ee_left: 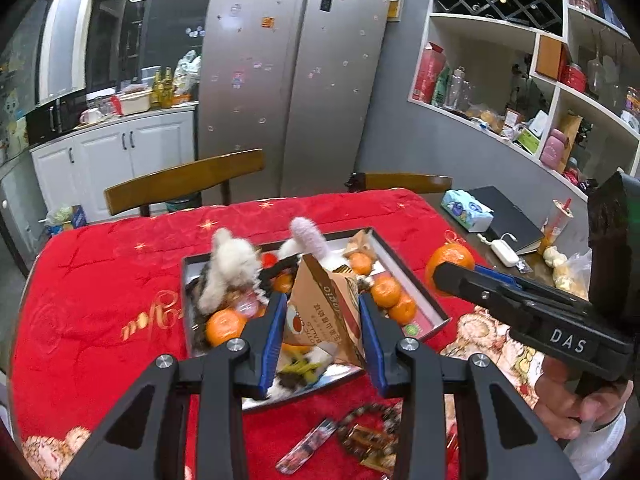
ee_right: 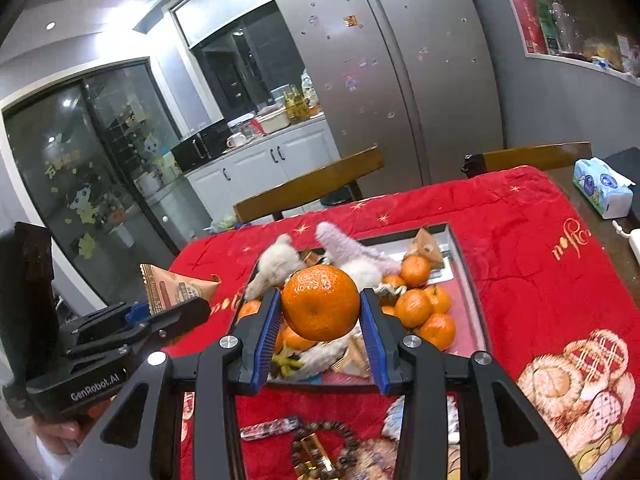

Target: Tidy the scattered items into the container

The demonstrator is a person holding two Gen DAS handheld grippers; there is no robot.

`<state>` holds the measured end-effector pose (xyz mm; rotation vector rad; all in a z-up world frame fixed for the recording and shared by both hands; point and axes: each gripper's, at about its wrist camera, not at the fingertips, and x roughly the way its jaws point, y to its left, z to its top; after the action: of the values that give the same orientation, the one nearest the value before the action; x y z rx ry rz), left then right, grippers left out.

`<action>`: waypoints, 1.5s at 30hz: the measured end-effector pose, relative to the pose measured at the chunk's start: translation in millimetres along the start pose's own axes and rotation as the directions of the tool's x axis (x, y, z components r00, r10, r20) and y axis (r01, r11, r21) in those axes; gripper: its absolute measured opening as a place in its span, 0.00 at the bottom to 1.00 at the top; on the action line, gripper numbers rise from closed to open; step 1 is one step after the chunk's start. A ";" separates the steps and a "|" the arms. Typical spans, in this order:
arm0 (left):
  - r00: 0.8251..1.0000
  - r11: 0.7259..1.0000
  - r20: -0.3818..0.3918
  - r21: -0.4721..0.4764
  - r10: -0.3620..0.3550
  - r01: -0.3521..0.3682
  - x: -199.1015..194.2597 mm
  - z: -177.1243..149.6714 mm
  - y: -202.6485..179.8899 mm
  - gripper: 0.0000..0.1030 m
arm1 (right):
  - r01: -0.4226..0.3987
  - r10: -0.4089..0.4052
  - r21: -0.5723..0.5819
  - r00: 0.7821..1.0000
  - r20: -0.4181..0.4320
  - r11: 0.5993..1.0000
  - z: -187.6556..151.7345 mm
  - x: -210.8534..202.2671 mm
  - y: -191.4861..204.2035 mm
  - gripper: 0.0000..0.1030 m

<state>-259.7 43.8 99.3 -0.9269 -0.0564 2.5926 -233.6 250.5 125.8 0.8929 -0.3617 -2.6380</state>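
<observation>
Right now both sets of fingers carry something above the red-quilted bench (ee_left: 100,280). Those of the left gripper (ee_left: 322,332) pinch a triangular brown snack packet (ee_left: 326,312) between their blue pads, the packet standing point-up in the gap. Just beyond and below those fingers lies the shallow rectangular tray (ee_left: 434,312), already crowded with mandarins (ee_left: 386,290), a fluffy white plush toy (ee_left: 230,270), a pale pink fuzzy piece (ee_left: 308,236) and another small packet at its far end. The right gripper (ee_right: 320,322) has its fingers pressed on a large mandarin (ee_right: 320,302), which fills the space between the pads; the tray (ee_right: 466,276) sits directly beyond and beneath it, its heap of smaller oranges just right of the right-hand finger. Nearer than the fingers, still out on the quilt, lie a bead bracelet (ee_right: 326,446) around a small gold-coloured item and, to its left, a flat printed wrapper (ee_right: 270,428). Each gripper shows at the edge of the other's view, well apart.
</observation>
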 end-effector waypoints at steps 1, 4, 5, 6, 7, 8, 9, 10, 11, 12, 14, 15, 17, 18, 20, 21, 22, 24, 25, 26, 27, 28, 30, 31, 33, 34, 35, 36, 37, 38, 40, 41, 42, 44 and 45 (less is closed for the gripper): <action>1.000 1.000 -0.001 0.002 -0.002 0.002 3.0 1.7 -3.6 0.36 | 0.005 -0.005 0.003 1.000 0.003 1.000 2.0 0.1 -3.4 0.37; 1.000 1.000 -0.017 0.007 -0.014 0.015 18.0 4.3 -14.3 0.36 | 0.024 -0.024 0.016 1.000 0.007 1.000 4.1 1.2 -18.4 0.37; 1.000 1.000 -0.024 0.007 -0.018 0.018 23.4 3.5 -17.1 0.36 | 0.028 -0.028 0.021 1.000 0.002 0.999 2.4 2.4 -24.0 0.37; 0.999 1.000 -0.033 0.009 -0.022 0.022 29.9 1.7 -20.3 0.36 | 0.035 -0.034 0.025 0.999 -0.007 0.999 -0.2 4.5 -29.6 0.37; 0.999 1.000 -0.042 0.013 -0.022 0.023 35.7 -0.1 -22.9 0.36 | 0.040 -0.040 0.027 0.999 -0.019 0.999 -3.0 7.5 -34.7 0.37; 0.998 1.000 -0.053 0.017 -0.019 0.020 42.4 -2.3 -25.4 0.36 | 0.049 -0.048 0.029 0.998 -0.039 0.998 -7.2 13.1 -40.8 0.37; 0.998 1.000 -0.068 0.016 -0.017 0.018 51.1 -5.4 -27.8 0.36 | 0.055 -0.053 0.030 0.997 -0.052 0.998 -9.4 16.7 -44.3 0.37; 0.997 1.000 -0.076 0.013 -0.019 0.020 55.9 -7.5 -27.8 0.36 | 0.061 -0.058 0.032 0.996 -0.069 0.998 -13.1 21.7 -49.0 0.37; 0.996 1.000 -0.085 0.008 -0.020 0.021 62.2 -10.9 -29.3 0.36 | 0.059 -0.056 0.037 0.995 -0.079 0.998 -17.5 25.7 -53.5 0.37; 0.995 1.000 -0.093 0.005 -0.018 0.019 69.1 -14.3 -30.1 0.36 | 0.054 -0.050 0.043 0.995 -0.091 0.998 -22.7 29.7 -58.6 0.37; 0.994 1.000 -0.109 0.013 -0.015 0.017 82.0 -20.7 -32.8 0.36 | 0.058 -0.052 0.053 0.992 -0.116 0.997 -31.7 36.4 -67.4 0.37; 0.993 1.000 -0.116 0.015 -0.018 0.020 86.5 -22.6 -34.2 0.36 | 0.073 -0.064 0.059 0.989 -0.131 0.996 -35.2 40.3 -72.5 0.37; 0.990 0.999 -0.136 0.020 -0.029 0.032 97.1 -28.1 -37.6 0.36 | 0.087 -0.076 0.072 0.986 -0.147 0.994 -38.3 46.3 -81.9 0.37; 0.989 0.999 -0.143 0.023 -0.034 0.038 102.0 -30.5 -40.0 0.36 | 0.087 -0.074 0.082 0.986 -0.150 0.993 -39.8 47.9 -86.8 0.37; 0.988 0.998 -0.149 0.033 -0.043 0.048 109.2 -34.1 -43.8 0.36 | 0.080 -0.065 0.092 0.986 -0.151 0.993 -41.6 50.4 -93.0 0.37; 0.987 0.998 -0.153 0.040 -0.047 0.054 113.8 -35.7 -46.1 0.36 | 0.082 -0.067 0.095 0.986 -0.151 0.992 -42.8 52.4 -95.3 0.37; 0.987 0.997 -0.155 0.044 -0.048 0.055 116.8 -35.8 -47.3 0.36 | 0.088 -0.073 0.094 0.986 -0.152 0.992 -43.5 54.1 -96.7 0.37; 0.986 0.998 -0.161 0.045 -0.046 0.054 124.8 -37.3 -48.5 0.36 | 0.106 -0.092 0.084 0.983 -0.158 0.991 -45.9 58.0 -99.1 0.37; 0.986 0.998 -0.163 0.046 -0.044 0.053 128.9 -38.2 -48.9 0.36 | 0.113 -0.099 0.080 0.983 -0.157 0.990 -47.0 59.1 -100.3 0.37; 0.986 0.998 -0.161 0.049 -0.039 0.048 131.4 -38.5 -48.5 0.36 | 0.118 -0.105 0.076 0.982 -0.157 0.990 -48.3 60.2 -100.9 0.37; 0.987 0.998 -0.155 0.055 -0.031 0.040 134.0 -39.1 -48.9 0.36 | 0.124 -0.112 0.066 0.981 -0.160 0.990 -49.6 61.5 -102.3 0.37; 0.988 0.998 -0.150 0.057 -0.028 0.037 136.2 -39.3 -49.3 0.36 | 0.130 -0.119 0.057 0.980 -0.160 0.990 -50.2 63.0 -101.9 0.37; 0.989 0.997 -0.141 0.063 -0.032 0.041 137.2 -39.0 -49.8 0.36 | 0.148 -0.142 0.030 0.977 -0.157 0.989 -52.7 65.9 -100.7 0.37; 0.990 0.997 -0.134 0.068 -0.031 0.040 137.4 -39.1 -49.2 0.36 | 0.154 -0.150 0.016 0.977 -0.152 0.988 -53.0 67.3 -99.8 0.37; 0.993 0.996 -0.119 0.082 -0.013 0.022 140.2 -39.9 -50.0 0.36 | 0.163 -0.163 -0.008 0.976 -0.145 0.987 -53.2 68.3 -98.0 0.37; 0.992 0.996 -0.125 0.083 -0.001 0.012 143.5 -40.7 -49.3 0.36 | 0.167 -0.168 -0.017 0.976 -0.141 0.986 -53.0 68.5 -97.3 0.37; 0.991 0.997 -0.133 0.082 0.000 0.011 146.2 -41.6 -48.0 0.36 | 0.170 -0.172 -0.026 0.976 -0.135 0.985 -52.5 68.7 -96.6 0.37; 0.990 0.997 -0.141 0.074 0.000 0.011 150.0 -42.6 -46.2 0.36 | 0.179 -0.183 -0.036 0.975 -0.127 0.983 -51.4 70.0 -95.8 0.37; 0.989 0.998 -0.145 0.067 0.004 0.005 153.3 -43.6 -44.5 0.36 | 0.189 -0.194 -0.048 0.974 -0.120 0.981 -49.9 71.8 -95.0 0.37; 0.990 0.998 -0.144 0.065 0.007 0.003 154.9 -44.7 -43.8 0.36 | 0.200 -0.206 -0.062 0.972 -0.113 0.978 -48.7 73.1 -94.1 0.37; 0.990 0.997 -0.140 0.071 0.009 0.001 154.8 -45.8 -44.6 0.36 | 0.207 -0.214 -0.074 0.971 -0.106 0.976 -49.3 74.0 -94.9 0.37; 0.990 0.997 -0.139 0.074 0.011 0.000 154.6 -46.0 -45.1 0.36 | 0.203 -0.210 -0.072 0.972 -0.107 0.977 -50.4 74.0 -96.5 0.37; 0.990 0.997 -0.137 0.077 0.011 0.000 154.7 -46.4 -45.5 0.36 | 0.202 -0.208 -0.068 0.972 -0.112 0.977 -51.8 74.5 -98.5 0.37; 0.991 0.997 -0.133 0.078 0.013 -0.003 154.3 -47.6 -45.7 0.36 | 0.199 -0.206 -0.075 0.973 -0.105 0.977 -53.4 73.9 -98.1 0.37; 0.991 0.997 -0.131 0.079 0.012 -0.002 154.3 -48.0 -45.8 0.36 | 0.205 -0.213 -0.087 0.972 -0.101 0.975 -54.2 74.3 -96.5 0.37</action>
<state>-323.5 138.9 -23.7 -1.0681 0.0849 2.5137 -277.4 302.8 11.3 1.1004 -0.1452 -2.7544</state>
